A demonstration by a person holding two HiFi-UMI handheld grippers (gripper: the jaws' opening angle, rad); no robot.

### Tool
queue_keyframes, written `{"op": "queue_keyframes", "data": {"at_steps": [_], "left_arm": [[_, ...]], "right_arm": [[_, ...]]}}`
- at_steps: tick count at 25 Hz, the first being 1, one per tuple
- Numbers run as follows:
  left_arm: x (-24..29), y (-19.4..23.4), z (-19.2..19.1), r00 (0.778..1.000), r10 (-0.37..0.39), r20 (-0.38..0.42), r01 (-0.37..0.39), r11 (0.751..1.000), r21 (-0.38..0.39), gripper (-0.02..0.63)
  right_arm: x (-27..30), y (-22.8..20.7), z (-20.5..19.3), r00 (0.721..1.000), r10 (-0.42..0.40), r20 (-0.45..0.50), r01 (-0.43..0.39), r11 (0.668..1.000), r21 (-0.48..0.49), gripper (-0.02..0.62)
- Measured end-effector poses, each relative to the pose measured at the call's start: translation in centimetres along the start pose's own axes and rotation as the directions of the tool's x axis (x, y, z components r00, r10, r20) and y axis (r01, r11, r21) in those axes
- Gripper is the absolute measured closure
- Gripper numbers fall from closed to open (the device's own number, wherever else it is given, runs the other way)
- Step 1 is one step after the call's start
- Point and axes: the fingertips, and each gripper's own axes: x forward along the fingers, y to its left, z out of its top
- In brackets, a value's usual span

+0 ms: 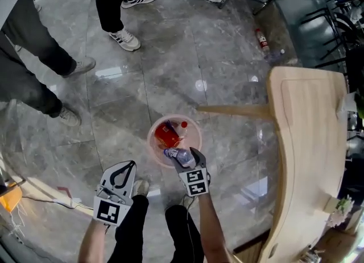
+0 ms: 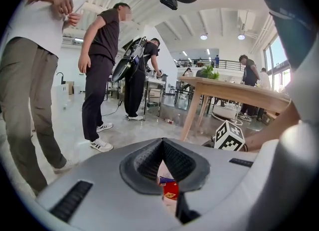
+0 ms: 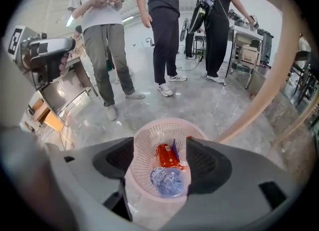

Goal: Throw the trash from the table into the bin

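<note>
Head view: pink plastic mesh bin point(image 1: 152, 136) stands on the grey marble floor point(image 1: 170, 69), with the pale wooden desk point(image 1: 310, 131) at 3 o'clock. The right claw point(image 1: 191, 155) is at the bin's 5 o'clock rim, pitched steeply down, likely so trash drops inside. A crumpled clear plastic bottle point(image 1: 177, 155) is at its tip, and a red foil packet point(image 1: 166, 136) lies deeper in. The left claw point(image 1: 129, 166) is parked at the bin's 7 o'clock.

Left gripper view: the left claw is pressed together and empty, tilted slightly down, probably idle.

Right gripper view: the right claw is spread, pads off the bottle. The bottle lies inside the bin against the 6 o'clock wall.
</note>
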Motion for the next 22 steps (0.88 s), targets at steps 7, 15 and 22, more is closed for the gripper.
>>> {"op": "queue_keyframes", "data": {"at_steps": [7,15,22], "left_arm": [[-2.1,-3.8,6.7,0.999,-0.03,0.023,0.029,0.999,0.03,0.6],[-4.4,-8.1,15.2,0.993,-0.091,0.072,0.085,0.993,0.086,0.6],[-6.6,-12.4,22.4,0.982,-0.148,0.114,0.134,0.983,0.127,0.6]], "right_arm": [[-9.4,0.4,4.8,0.994,-0.013,0.106,0.008,0.999,0.052,0.34],[-21.9,0.3,13.3,0.953,-0.084,0.292,0.049,0.991,0.127,0.412],[-32.9,-0.4,18.2,0.891,-0.175,0.42,0.105,0.977,0.185,0.487]]}}
